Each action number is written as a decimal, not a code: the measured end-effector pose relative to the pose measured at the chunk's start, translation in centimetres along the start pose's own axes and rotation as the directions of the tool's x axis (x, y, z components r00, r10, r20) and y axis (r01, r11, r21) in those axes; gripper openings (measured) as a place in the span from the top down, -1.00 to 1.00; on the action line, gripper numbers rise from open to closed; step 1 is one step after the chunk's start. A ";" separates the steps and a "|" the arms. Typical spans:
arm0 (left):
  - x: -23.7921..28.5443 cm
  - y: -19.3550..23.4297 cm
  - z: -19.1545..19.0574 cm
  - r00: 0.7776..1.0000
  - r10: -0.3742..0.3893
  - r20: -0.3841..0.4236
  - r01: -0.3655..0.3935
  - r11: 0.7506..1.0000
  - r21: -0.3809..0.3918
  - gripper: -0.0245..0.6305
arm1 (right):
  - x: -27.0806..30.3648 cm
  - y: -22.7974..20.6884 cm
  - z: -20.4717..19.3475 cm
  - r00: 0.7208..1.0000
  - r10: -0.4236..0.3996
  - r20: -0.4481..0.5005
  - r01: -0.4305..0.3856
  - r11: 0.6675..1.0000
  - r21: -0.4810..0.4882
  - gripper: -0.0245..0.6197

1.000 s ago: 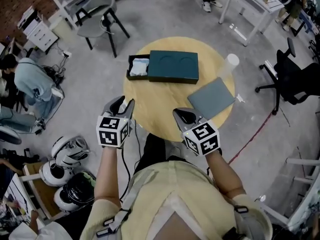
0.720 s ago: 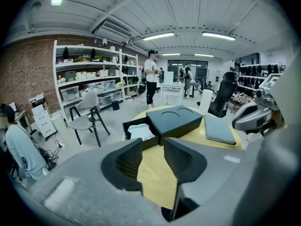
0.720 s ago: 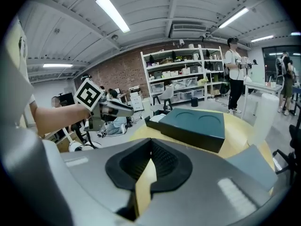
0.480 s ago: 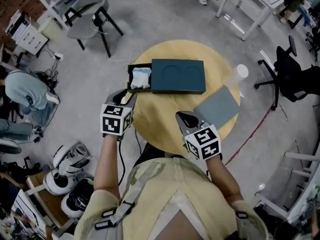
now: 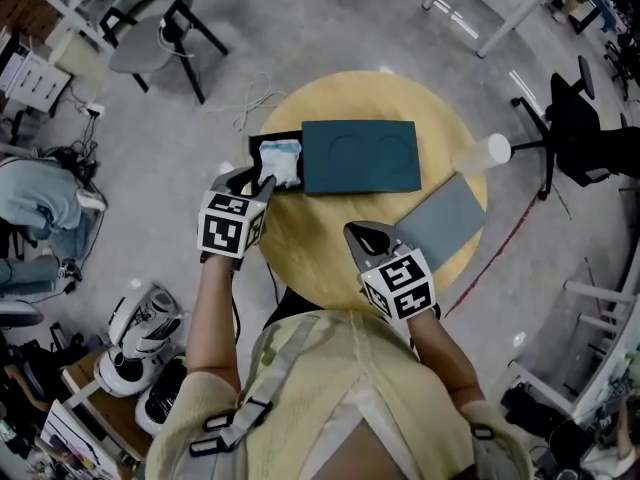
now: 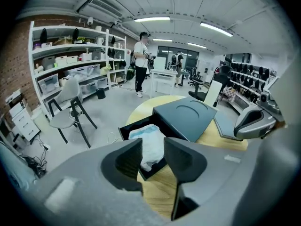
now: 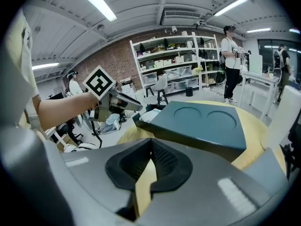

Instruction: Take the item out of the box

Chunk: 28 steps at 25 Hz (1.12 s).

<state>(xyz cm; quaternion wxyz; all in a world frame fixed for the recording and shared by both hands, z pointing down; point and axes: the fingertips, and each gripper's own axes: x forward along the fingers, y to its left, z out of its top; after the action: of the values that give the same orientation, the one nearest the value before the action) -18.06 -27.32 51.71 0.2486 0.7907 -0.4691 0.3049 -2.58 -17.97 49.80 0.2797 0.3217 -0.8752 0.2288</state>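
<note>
Your round wooden table [image 5: 330,258] carries a dark green box [image 5: 360,156] across its far half. The box's inner tray [image 5: 254,151] stands slid out at the box's left end. A flat grey panel [image 5: 440,218] lies right of the box and nearer to you, apart from it. Your left gripper [image 5: 252,181] sits at the near edge of that tray, jaws moderately apart, nothing clamped (contact with the contents cannot be confirmed). Your right gripper [image 5: 357,232] hovers over the table on your side of the box, jaws closed together and empty. The item [image 5: 281,159], a soft white packet, lies inside the tray. A clear cup [image 5: 482,154] stands off the box's right end.
</note>
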 end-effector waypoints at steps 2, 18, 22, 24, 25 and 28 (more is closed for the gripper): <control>0.7 0.3 0.2 1.000 -0.015 -0.024 0.016 1.000 0.006 0.46 | 0.5 -0.3 0.0 1.000 -0.005 -0.010 0.006 1.000 0.014 0.91; 5.5 2.0 -0.9 0.949 -0.079 -0.307 0.124 0.984 0.129 0.46 | 2.9 -1.2 -1.6 0.997 -0.026 -0.069 0.034 0.994 0.107 0.91; 6.4 2.2 -2.2 0.921 -0.068 -0.385 0.143 0.975 0.170 0.46 | 3.1 -1.2 -1.8 0.997 -0.031 -0.069 0.040 0.991 0.127 0.91; 6.8 2.0 -2.2 0.916 -0.064 -0.397 0.150 0.970 0.190 0.46 | 3.2 -1.2 -1.9 0.997 -0.034 -0.071 0.043 0.990 0.133 0.91; 7.0 1.9 -2.2 0.916 -0.065 -0.397 0.155 0.968 0.200 0.46 | 3.2 -1.2 -2.0 0.997 -0.035 -0.072 0.045 0.990 0.136 0.91; 7.4 1.6 -2.2 0.916 -0.059 -0.397 0.155 0.964 0.214 0.50 | 3.3 -1.2 -2.0 0.997 -0.036 -0.074 0.046 0.989 0.140 0.91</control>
<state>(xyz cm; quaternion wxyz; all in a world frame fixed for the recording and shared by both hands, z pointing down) -17.23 -30.87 58.63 0.2546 0.7638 -0.3260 0.4954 -3.17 -19.06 53.61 0.2918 0.3505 -0.8394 0.2958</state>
